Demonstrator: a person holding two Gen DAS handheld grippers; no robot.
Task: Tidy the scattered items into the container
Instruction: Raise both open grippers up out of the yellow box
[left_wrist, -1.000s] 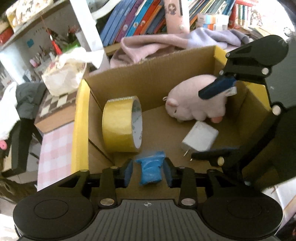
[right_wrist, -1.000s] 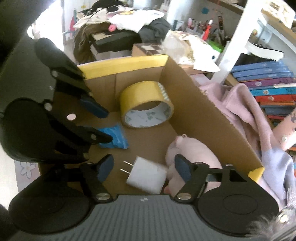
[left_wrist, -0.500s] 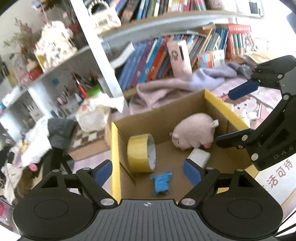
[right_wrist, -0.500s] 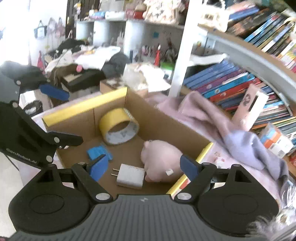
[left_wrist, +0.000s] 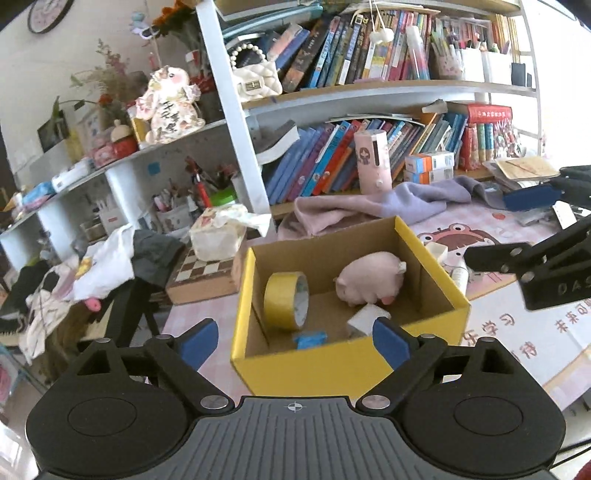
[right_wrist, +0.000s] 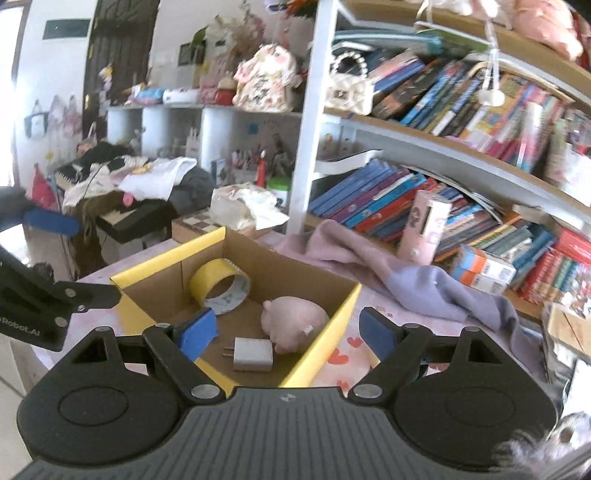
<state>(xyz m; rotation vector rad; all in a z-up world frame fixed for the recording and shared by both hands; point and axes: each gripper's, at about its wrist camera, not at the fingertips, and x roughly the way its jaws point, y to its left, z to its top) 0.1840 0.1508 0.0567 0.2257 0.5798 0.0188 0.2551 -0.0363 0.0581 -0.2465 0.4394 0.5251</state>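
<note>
Hovering above the open yellow-edged cardboard box (left_wrist: 347, 365), the left gripper (left_wrist: 295, 341) is held with its jaws spread wide and nothing between them; the right gripper (right_wrist: 286, 328) is likewise wide apart and empty, poised over the near corner of the same box (right_wrist: 325, 336).

Possible faults from this position:
- A descending finger could catch the thin box wall — the box looks light, so it would probably be shoved or tipped across the pink patterned tablecloth (left_wrist: 517, 332).
- The two grippers are close together over one box; each shows in the other's view, so a careless reach could bring them into collision.
- The roll of yellow tape (left_wrist: 286, 306) is stood on edge against the left inner wall. A knock could set it rolling onto the other contents.

Condition of the contents: four items are seen inside the box. The tape roll is propped upright at the left. A pink plush pig (left_wrist: 369, 278) lies at the far right corner, soft and easily deformed. A white plug-in charger (right_wrist: 253, 354) lies flat just beside the pig, its two prongs exposed. A small blue wrapped packet (left_wrist: 310, 339) rests on the floor near the front wall. Whether further scattered items remain outside cannot be told with certainty.
</note>
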